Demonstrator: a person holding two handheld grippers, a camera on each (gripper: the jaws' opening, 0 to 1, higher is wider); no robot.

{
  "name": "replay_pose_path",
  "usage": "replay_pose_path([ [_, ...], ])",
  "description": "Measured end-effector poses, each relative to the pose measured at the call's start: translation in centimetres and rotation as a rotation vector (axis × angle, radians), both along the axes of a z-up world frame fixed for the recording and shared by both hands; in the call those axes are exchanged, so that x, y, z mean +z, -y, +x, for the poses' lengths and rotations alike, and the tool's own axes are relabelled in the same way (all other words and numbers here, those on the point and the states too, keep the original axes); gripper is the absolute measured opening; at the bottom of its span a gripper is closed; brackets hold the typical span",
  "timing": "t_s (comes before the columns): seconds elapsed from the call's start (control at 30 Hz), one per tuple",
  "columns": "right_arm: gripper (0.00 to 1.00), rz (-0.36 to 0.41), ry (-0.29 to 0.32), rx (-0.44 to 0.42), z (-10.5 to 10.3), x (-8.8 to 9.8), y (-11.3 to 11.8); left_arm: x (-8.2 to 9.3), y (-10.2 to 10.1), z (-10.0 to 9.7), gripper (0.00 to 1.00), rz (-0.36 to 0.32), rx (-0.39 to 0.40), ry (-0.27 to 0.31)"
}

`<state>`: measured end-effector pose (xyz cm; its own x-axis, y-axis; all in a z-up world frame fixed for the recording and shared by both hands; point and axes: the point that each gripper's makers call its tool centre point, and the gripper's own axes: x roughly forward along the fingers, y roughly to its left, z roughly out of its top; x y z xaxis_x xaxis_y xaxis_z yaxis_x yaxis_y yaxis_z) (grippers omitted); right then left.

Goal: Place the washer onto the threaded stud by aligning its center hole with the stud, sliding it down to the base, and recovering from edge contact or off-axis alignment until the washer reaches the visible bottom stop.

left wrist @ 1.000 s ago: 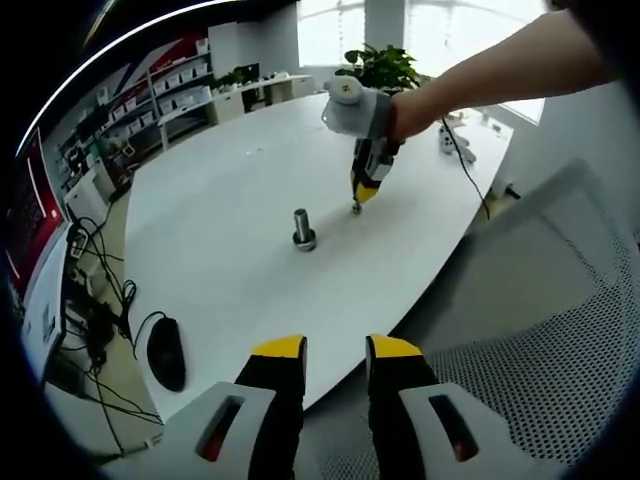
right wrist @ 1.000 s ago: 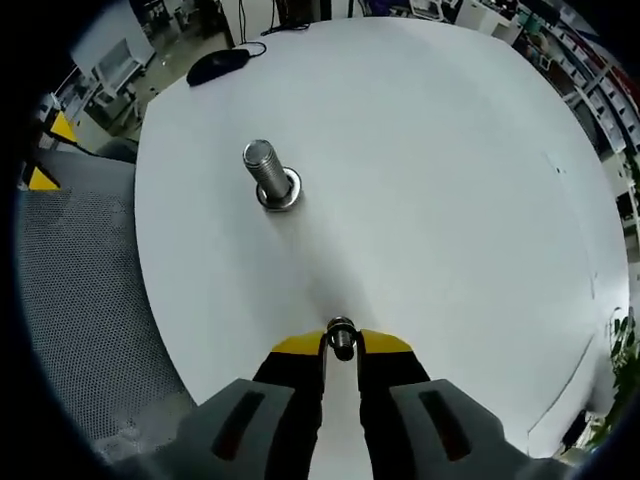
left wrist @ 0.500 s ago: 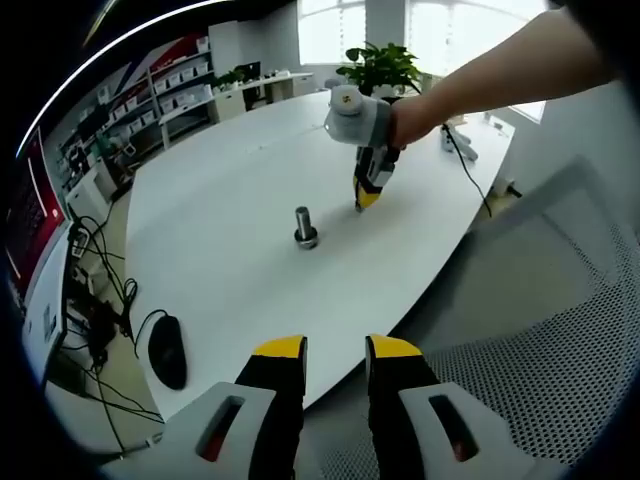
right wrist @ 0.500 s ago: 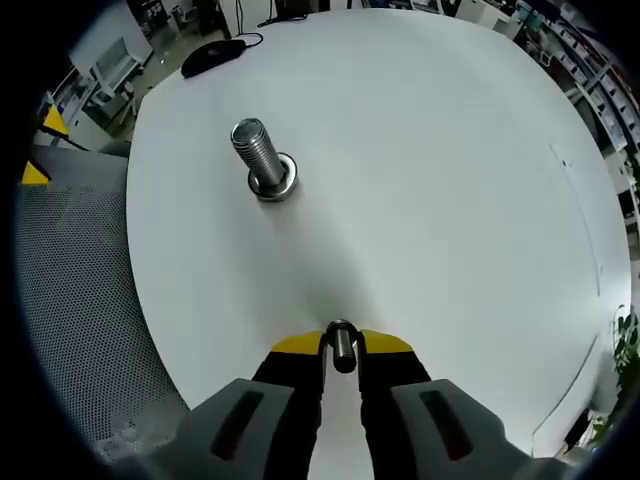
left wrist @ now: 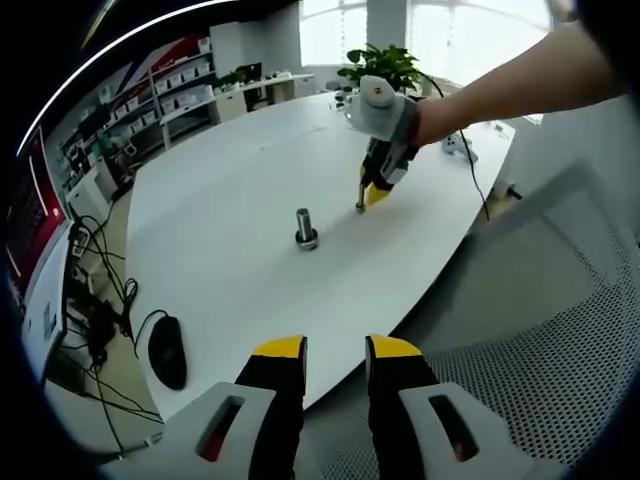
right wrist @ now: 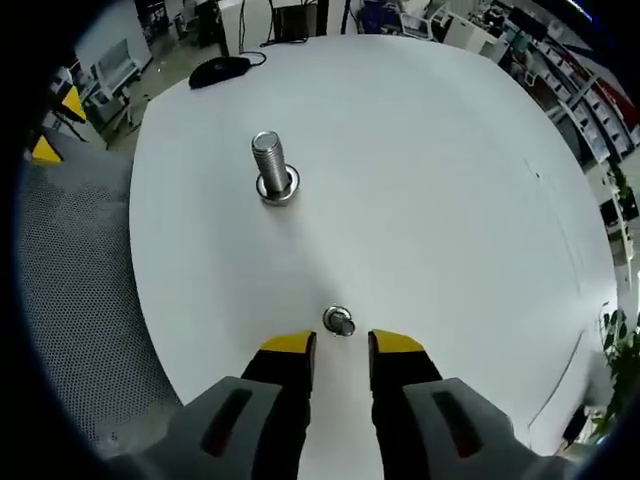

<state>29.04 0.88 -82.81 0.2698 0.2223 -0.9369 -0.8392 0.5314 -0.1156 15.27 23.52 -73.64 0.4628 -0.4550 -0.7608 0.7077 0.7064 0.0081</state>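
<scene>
Fingers of the right gripper (right wrist: pixel 340 345) stand apart at the bottom centre of the right gripper view, holding nothing. The washer (right wrist: pixel 338 321) sits just beyond their tips, on the desk (right wrist: pixel 450 200) as far as can be judged. The stud (right wrist: pixel 272 170) stands upright at upper left, well apart from the washer.

Left gripper (left wrist: pixel 335 350) fingers, at the bottom of the left gripper view, are also parted and empty.

Likely faults:
- Regrasp: closing off-centre may flick the washer away across the smooth desk.
- Transfer: a tilted hold would set the rim on the stud's thread crest, jamming it short of the base.
</scene>
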Motion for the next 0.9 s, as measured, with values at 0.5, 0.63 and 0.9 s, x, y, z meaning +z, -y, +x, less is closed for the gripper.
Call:
replay_pose_path([
  [0.5,0.25,0.182,0.151,-0.174,-3.9,5.7,1.6,0.4,0.6,-0.1,0.22,-0.052,-0.008,-0.006],
  [0.63,0.25,0.224,0.187,-0.208,-5.3,7.1,1.5,0.9,0.6,0.1,0.22,-0.071,0.000,0.016],
  [0.9,0.26,0.322,0.228,-0.315,-7.8,9.9,1.9,1.7,1.1,0.2,0.22,-0.127,0.011,0.026],
])
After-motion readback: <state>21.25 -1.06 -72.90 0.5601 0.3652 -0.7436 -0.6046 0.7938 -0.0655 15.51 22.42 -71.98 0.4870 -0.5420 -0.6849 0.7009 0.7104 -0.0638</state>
